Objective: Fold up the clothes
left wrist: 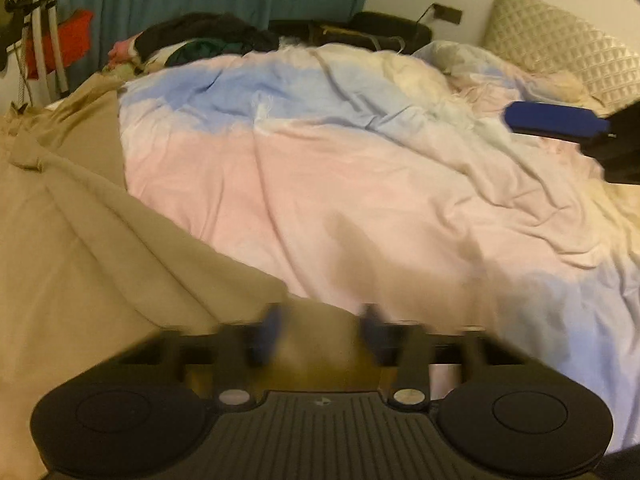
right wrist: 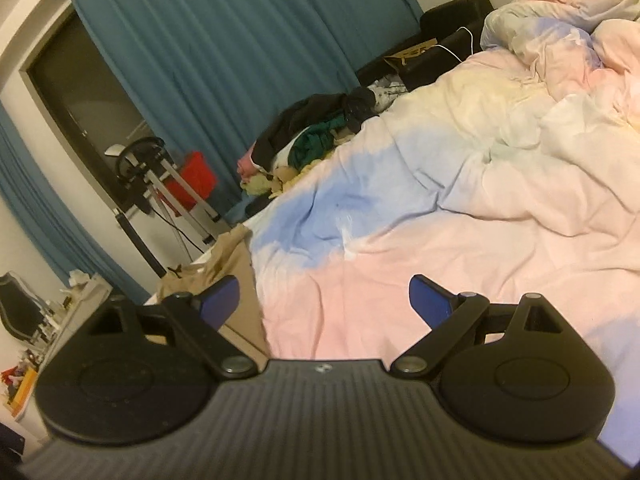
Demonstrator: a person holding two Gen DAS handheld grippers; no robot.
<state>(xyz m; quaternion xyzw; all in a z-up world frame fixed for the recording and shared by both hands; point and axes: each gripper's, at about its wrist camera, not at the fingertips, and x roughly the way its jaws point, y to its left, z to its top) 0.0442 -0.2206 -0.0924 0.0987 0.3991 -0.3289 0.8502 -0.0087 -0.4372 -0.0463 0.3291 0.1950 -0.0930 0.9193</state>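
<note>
A tan garment [left wrist: 92, 232] lies spread over the left part of the bed, on a pastel pink, blue and cream duvet [left wrist: 360, 184]. My left gripper [left wrist: 322, 326] hovers low over the garment's near right edge. Its blue fingers are motion-blurred and stand apart, with tan cloth showing beneath the gap. In the right wrist view the right gripper [right wrist: 326, 300] is open and empty above the pink part of the duvet [right wrist: 440, 240], with the tan garment [right wrist: 236, 256] to its left. One blue finger of the right gripper [left wrist: 552, 120] shows at the right edge of the left wrist view.
A pile of dark, green and pink clothes [left wrist: 200, 36] [right wrist: 312, 136] sits at the bed's far edge. Teal curtains [right wrist: 224, 48], a black sofa [right wrist: 452, 28] and a quilted headboard [left wrist: 560, 44] stand behind. A metal stand [right wrist: 160, 176] and red box [right wrist: 196, 176] are beside the bed.
</note>
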